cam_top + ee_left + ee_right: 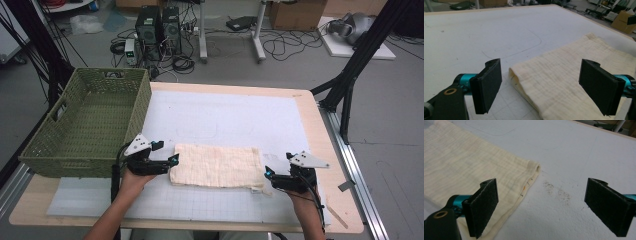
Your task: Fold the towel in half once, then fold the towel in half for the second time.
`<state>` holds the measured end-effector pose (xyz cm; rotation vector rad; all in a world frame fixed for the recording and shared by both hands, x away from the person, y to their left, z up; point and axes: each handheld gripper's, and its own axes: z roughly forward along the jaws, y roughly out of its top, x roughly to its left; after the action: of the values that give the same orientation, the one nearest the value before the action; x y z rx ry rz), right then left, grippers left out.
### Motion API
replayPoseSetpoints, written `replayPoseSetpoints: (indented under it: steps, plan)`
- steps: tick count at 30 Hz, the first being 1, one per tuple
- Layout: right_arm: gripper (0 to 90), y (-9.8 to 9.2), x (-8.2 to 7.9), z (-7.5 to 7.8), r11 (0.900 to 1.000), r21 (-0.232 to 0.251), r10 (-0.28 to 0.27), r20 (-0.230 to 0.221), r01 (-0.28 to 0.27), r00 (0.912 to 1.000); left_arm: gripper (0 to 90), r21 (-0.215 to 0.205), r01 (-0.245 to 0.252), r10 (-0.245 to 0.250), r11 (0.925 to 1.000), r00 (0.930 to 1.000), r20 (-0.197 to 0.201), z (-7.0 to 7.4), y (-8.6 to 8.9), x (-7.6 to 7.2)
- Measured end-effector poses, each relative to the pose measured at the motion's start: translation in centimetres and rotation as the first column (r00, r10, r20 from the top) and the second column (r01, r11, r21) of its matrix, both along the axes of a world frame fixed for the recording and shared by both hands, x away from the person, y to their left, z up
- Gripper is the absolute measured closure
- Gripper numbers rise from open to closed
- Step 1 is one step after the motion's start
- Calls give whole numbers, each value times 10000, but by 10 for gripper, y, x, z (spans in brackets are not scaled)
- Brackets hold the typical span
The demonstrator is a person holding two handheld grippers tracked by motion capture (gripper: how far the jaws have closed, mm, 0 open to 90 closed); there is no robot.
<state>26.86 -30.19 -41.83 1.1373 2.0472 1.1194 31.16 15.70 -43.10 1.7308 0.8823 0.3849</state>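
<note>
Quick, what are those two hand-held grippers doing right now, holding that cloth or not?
Left hand-held gripper: open, holding nothing, at the folded cloth's left end.
Right hand-held gripper: open, holding nothing, at the cloth's right end.

Between the black-jawed, teal-accented left gripper [172, 161] and right gripper [268, 173] lies a cream waffle-textured towel [216, 165]. Beneath them, a white gridded mat [240, 120]; beyond the left gripper, an olive-green woven basket [45, 150].

Folded cloth [216, 166] on table [310, 125]; basket [85, 125] at left
</note>
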Motion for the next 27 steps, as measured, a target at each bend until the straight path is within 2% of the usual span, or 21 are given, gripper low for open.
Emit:
replayPoseSetpoints:
  steps: [4, 14, 18, 22, 27]
  plan:
    - [112, -1, 1, 0, 10000, 74, -27, 52, 26, 10000, 191, 78, -32, 33, 10000, 10000, -87, -1, 0, 1]
    - [112, 1, 1, -2, 10000, 70, 14, -86, -13, 10000, 197, -202, -48, 43, 9998, 9997, -228, -2, 0, 4]
    - [112, 3, 1, -4, 9999, -51, 119, -166, -120, 9998, 200, -20, -29, 29, 10000, 9998, -217, 0, -3, 7]
    - [112, 4, 0, -4, 9997, -139, 219, -193, -221, 9996, 201, 140, -5, 11, 9999, 9989, -463, 1, -5, 7]
    - [112, 4, 0, -4, 9997, -76, 219, -183, -220, 9996, 201, 78, -172, 176, 9998, 9982, -577, 2, -2, 11]
